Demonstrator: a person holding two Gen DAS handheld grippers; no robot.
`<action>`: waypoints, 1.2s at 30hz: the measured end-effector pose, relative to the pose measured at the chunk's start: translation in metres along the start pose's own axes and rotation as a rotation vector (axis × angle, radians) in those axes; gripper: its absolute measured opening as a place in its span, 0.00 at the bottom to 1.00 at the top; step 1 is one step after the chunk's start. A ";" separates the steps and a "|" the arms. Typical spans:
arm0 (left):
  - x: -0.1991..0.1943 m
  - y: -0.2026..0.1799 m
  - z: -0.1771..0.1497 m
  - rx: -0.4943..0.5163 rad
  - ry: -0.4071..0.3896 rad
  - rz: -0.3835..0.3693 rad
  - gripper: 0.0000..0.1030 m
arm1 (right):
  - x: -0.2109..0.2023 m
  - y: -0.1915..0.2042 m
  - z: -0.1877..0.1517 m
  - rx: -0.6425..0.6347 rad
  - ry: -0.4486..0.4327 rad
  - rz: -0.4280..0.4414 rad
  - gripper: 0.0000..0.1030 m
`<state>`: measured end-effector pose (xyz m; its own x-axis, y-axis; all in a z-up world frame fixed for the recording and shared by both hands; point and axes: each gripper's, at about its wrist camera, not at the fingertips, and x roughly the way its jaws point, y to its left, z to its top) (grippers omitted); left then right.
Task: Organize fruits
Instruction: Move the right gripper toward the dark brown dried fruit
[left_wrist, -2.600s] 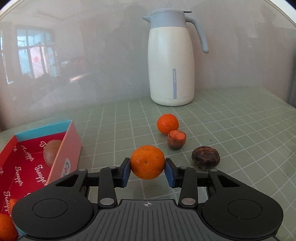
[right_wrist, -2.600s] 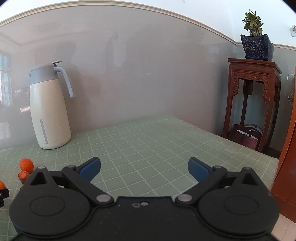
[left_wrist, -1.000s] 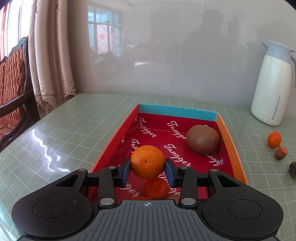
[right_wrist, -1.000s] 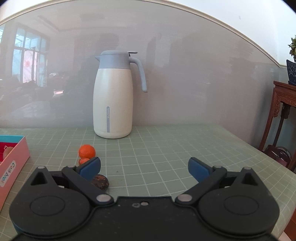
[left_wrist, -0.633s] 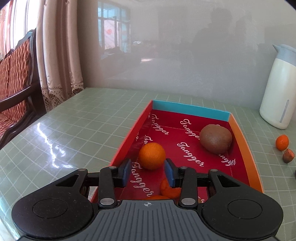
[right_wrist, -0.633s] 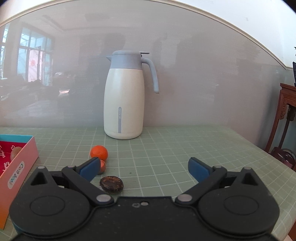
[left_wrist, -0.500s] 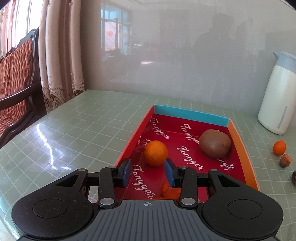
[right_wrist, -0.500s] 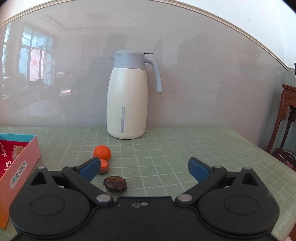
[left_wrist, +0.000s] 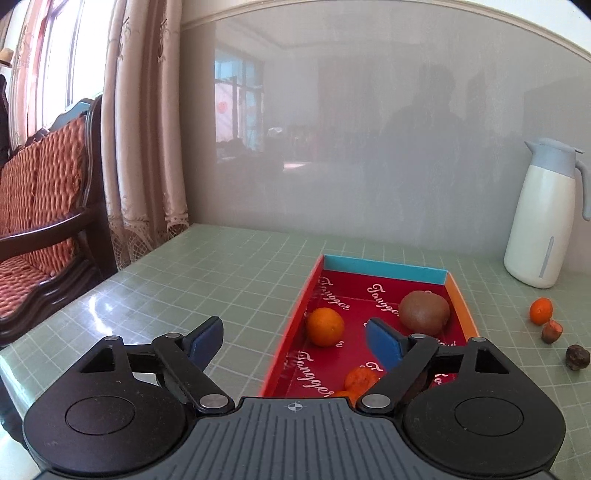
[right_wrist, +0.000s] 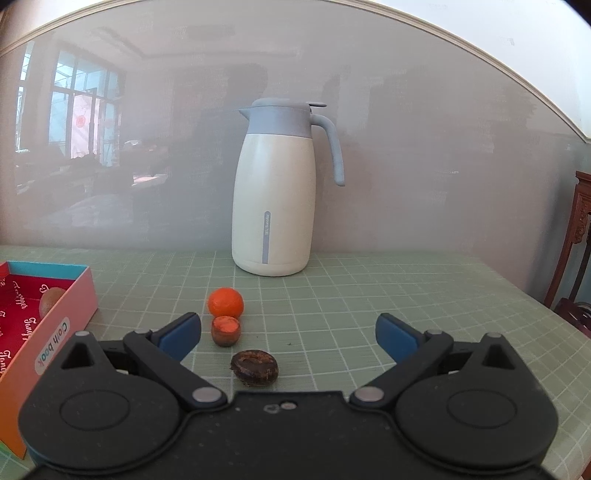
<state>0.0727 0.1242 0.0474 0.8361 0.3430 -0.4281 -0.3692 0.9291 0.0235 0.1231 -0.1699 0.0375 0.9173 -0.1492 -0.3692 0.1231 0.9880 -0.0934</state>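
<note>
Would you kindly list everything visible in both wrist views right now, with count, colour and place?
box: 1, red inside, blue end wall, on the table's left part
tangerines in box: at least 2, orange
kiwi: 1, brown, in box
tangerine: 1, orange, on table before the jug
cut fruit: 1, brown shell, orange flesh
dark fruit: 1, dark brown, nearest
jug: 1, cream with grey-blue top
table: 1, green grid
chair: 1, dark wood, orange cushions
curtain: beige
left gripper: open, empty
right gripper: open, empty
</note>
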 end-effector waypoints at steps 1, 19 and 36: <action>-0.005 0.003 -0.001 -0.001 -0.004 0.007 0.85 | 0.000 0.002 0.000 -0.003 0.001 0.004 0.99; -0.041 0.052 -0.025 -0.059 -0.069 0.168 0.98 | 0.015 0.036 -0.010 -0.065 0.096 0.088 0.97; -0.038 0.102 -0.033 -0.156 -0.058 0.259 1.00 | 0.076 0.038 -0.012 -0.058 0.292 0.027 0.75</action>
<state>-0.0104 0.2008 0.0361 0.7260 0.5773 -0.3738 -0.6273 0.7786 -0.0157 0.1924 -0.1445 -0.0054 0.7714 -0.1366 -0.6215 0.0704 0.9890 -0.1299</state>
